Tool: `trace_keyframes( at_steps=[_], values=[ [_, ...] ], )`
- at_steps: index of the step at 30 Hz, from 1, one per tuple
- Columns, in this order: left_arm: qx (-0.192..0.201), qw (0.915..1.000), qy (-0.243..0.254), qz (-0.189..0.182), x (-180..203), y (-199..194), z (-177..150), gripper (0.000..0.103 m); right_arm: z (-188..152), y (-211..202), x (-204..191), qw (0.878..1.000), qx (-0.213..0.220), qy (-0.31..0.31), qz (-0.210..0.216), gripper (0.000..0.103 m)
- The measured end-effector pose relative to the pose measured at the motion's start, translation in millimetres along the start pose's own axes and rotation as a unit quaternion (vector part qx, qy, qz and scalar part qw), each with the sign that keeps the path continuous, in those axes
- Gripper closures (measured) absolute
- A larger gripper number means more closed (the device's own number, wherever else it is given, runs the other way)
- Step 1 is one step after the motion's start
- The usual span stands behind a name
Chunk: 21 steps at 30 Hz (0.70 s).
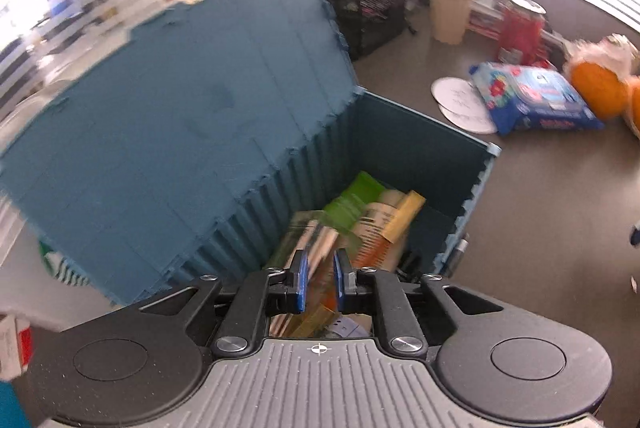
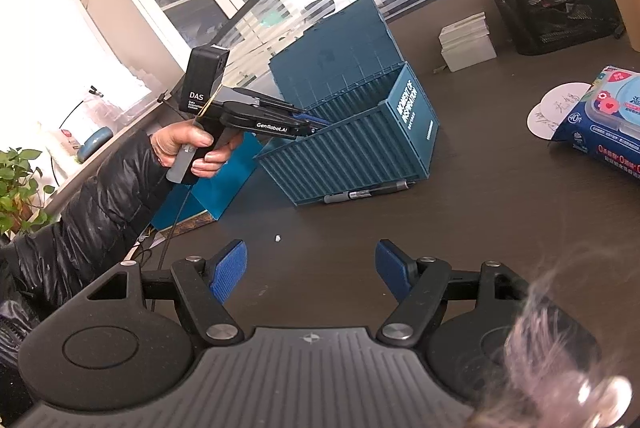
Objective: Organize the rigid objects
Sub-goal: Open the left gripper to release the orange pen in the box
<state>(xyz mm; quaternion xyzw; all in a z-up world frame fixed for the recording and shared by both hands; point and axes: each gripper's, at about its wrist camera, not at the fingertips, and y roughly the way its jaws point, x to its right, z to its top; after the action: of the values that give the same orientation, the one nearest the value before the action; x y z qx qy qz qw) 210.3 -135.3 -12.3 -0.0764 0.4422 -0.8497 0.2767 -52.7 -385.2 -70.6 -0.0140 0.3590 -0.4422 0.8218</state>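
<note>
Here the teal container-shaped box point(image 2: 352, 132), printed "MOMENT OF INSPIRATION", stands lid-up on the dark surface point(image 2: 480, 228). The "GenRobot.AI" left hand-held gripper point(image 1: 320, 278) hangs over its packets point(image 1: 372, 216), jaws nearly closed, pinching nothing. The right hand-held gripper point(image 2: 310, 270) is open, empty.

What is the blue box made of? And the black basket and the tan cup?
The blue box looks like hard matte plastic, going by its molded ribs and printed white lettering. The black basket seems to be metal wire mesh, since you can see through it. The tan cup looks like paper, though smooth plastic is possible.
</note>
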Motion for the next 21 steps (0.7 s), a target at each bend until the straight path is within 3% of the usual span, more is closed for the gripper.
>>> trace_keyframes(
  at_steps=[2,11,18,20,21],
  values=[
    [0.002,0.9997,-0.021,0.014,-4.6,-3.0,-2.6,0.081,-0.1,0.1,-3.6,1.000,0.001,-0.001,0.002,0.033],
    [0.026,0.9947,-0.083,0.055,-14.5,-26.1,-15.0,0.080,-0.1,4.8,-20.4,1.000,-0.004,-0.009,0.012,0.033],
    [0.053,0.9901,-0.097,0.087,-9.2,-53.7,-19.2,0.077,0.0,10.0,-34.9,1.000,-0.007,-0.018,0.019,0.032],
    [0.061,0.9869,-0.111,0.100,-8.6,-63.0,-22.1,0.059,-0.2,11.3,-39.4,1.000,-0.006,-0.020,0.020,0.031],
    [0.067,0.9840,-0.120,0.113,-7.8,-68.9,-24.2,0.030,-0.2,12.3,-41.8,1.000,-0.004,-0.022,0.020,0.029]
  ],
)
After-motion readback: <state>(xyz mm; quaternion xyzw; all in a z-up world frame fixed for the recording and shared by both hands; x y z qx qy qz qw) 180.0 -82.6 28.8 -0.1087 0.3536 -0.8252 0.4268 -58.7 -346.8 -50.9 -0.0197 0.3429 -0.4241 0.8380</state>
